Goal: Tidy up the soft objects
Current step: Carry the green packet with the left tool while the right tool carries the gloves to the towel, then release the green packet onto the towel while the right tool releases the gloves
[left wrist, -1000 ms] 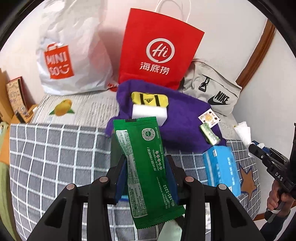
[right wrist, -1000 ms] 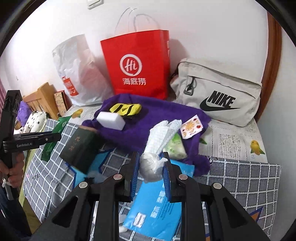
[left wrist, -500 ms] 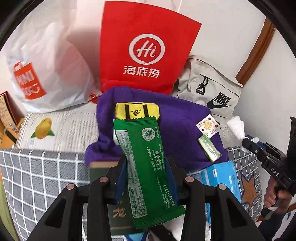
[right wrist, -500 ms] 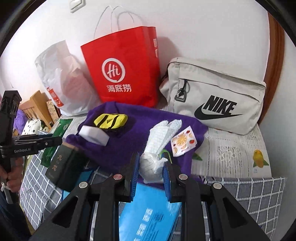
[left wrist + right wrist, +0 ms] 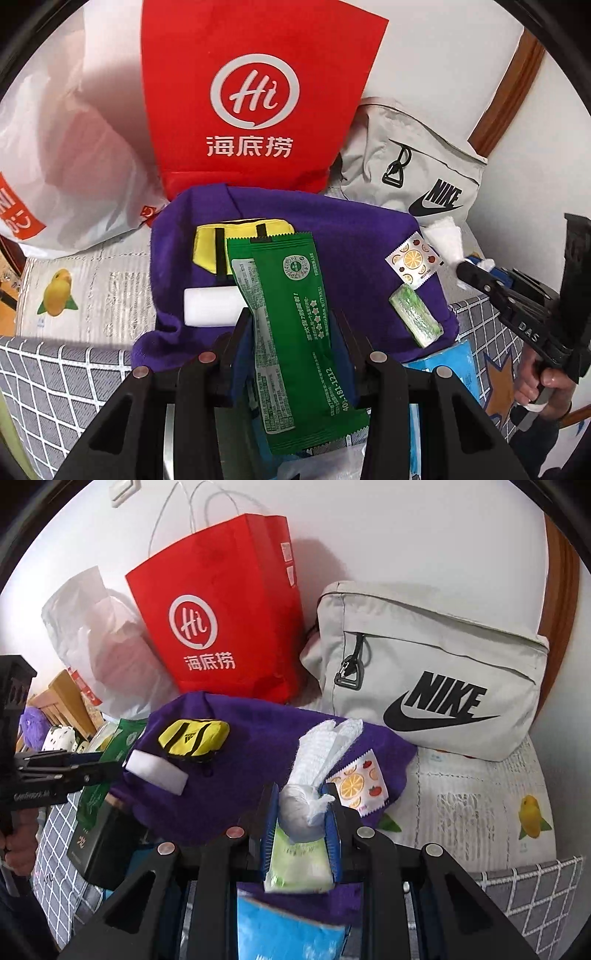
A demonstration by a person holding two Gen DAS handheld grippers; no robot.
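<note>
My left gripper is shut on a long green wipes packet, held upright above a purple towel. On the towel lie a yellow pouch, a white sponge block, a fruit-print sachet and a small green tissue pack. My right gripper is shut on a knotted white plastic bag, over the same towel. The small green tissue pack lies under it. The right gripper shows at the right edge of the left view.
A red paper bag, a white plastic bag and a grey Nike bag stand against the wall behind the towel. A blue tissue pack and a dark box lie on the checked blanket. A hand holds the right gripper.
Both grippers have moved forward toward the wall with their loads still held. The red bag and the towel now loom larger in both views.
</note>
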